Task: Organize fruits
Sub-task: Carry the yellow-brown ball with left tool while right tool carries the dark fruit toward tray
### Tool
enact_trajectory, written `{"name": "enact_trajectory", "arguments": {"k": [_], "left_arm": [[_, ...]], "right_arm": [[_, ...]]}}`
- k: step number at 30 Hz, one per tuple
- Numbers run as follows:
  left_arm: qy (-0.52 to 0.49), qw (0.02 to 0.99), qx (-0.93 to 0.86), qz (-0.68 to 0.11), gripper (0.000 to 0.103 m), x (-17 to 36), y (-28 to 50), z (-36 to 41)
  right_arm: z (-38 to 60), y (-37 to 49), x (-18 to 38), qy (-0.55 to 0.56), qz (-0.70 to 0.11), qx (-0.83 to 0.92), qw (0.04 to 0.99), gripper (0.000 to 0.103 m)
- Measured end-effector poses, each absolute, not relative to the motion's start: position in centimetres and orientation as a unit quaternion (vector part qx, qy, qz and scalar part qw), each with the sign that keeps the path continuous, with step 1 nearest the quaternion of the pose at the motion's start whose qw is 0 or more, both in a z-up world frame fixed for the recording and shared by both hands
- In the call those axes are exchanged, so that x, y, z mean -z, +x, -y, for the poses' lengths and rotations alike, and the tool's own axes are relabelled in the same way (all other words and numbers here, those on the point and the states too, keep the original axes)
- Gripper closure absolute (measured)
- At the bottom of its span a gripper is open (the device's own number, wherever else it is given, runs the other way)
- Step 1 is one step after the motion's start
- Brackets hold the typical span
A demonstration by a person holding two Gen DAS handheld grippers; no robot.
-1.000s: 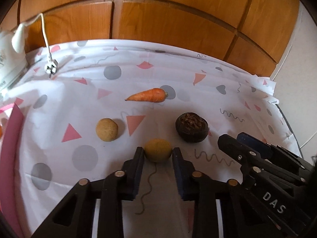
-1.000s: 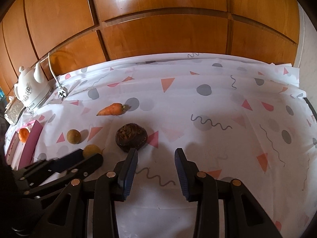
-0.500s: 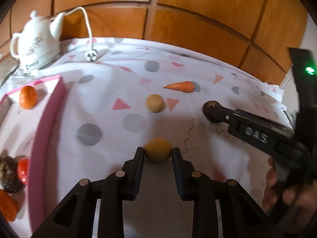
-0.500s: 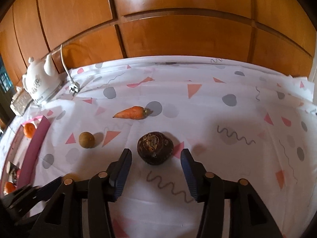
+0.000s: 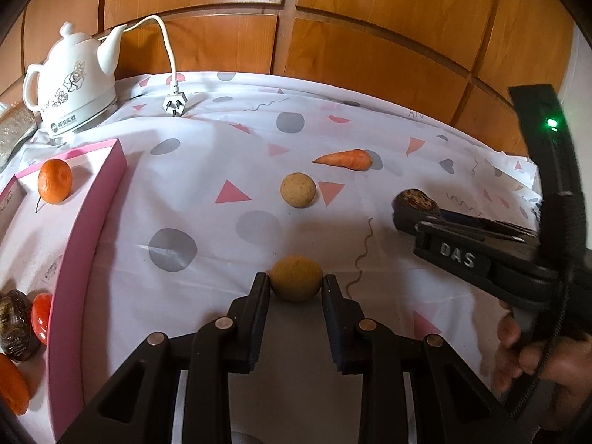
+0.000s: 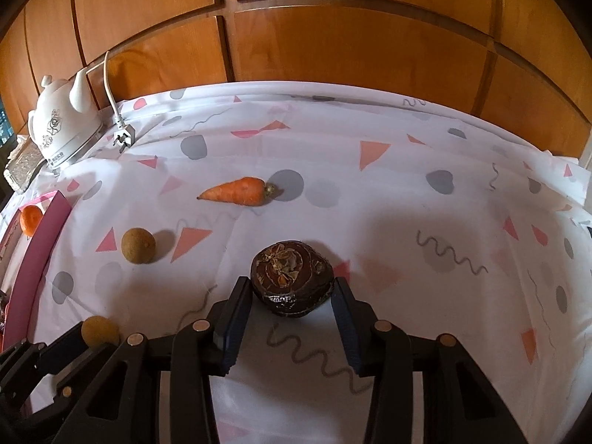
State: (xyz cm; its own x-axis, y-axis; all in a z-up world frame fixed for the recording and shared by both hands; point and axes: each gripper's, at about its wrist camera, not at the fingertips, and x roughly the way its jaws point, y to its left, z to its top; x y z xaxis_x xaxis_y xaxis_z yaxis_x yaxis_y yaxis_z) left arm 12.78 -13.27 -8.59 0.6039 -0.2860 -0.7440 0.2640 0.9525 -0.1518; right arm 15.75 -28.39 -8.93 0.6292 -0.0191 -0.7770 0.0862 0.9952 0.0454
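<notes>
My left gripper is shut on a round yellow-brown fruit, held between its fingertips above the patterned cloth. My right gripper stands open around a dark brown wrinkled fruit that rests on the cloth; the pads sit close to its sides, apart from it. The dark fruit also shows in the left wrist view, behind the right gripper's fingers. A second yellow-brown fruit and a carrot lie further back. A pink tray at the left holds an orange and other fruits.
A white kettle with its cord and plug stands at the back left. A wooden panelled wall runs behind the table. The cloth's right edge drops off at the far right.
The left gripper has lifted and swung left with the yellow-brown fruit, bringing the pink tray and kettle into view. The right gripper has moved forward so its fingers flank the dark fruit.
</notes>
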Motion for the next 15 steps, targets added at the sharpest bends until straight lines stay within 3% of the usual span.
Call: {"name": "enact_trajectory", "arguments": {"k": [15], "left_arm": [[-0.004, 0.898, 0.149, -0.414, 0.074, 8.6, 12.6, 13.5]], "right_arm": [[28.1, 10.8, 9.0, 0.094, -0.430, 0.021, 0.898, 0.058]]}}
